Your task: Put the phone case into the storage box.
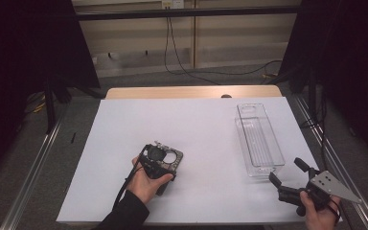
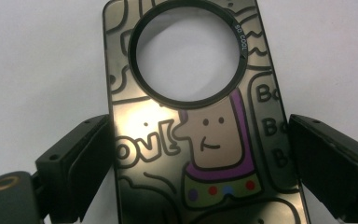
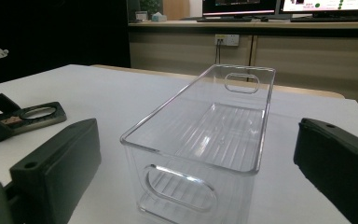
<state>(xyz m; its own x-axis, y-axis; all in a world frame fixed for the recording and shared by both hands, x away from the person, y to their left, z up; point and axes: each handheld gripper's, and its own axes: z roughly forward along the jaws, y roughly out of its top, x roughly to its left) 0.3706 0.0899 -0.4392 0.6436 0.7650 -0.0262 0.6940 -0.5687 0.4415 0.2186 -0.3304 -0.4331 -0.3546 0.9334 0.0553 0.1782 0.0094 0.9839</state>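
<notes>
High view: left hand-held gripper (image 1: 165, 160) open astride phone case (image 1: 168, 159); right hand-held gripper (image 1: 286, 176) open, near clear bin (image 1: 259, 139).

The phone case (image 2: 200, 126) lay on the table (image 1: 124, 124) between the left gripper's (image 2: 198, 154) fingers (image 2: 74, 158), while the bin (image 3: 205, 140) stood just ahead of the right gripper's (image 3: 191, 186) fingers (image 3: 56, 172).

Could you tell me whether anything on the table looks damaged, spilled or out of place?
Nothing stands out. The phone case lies flat and intact between the left gripper's open jaws, and the clear plastic bin stands upright and empty on the white sheet.
</notes>
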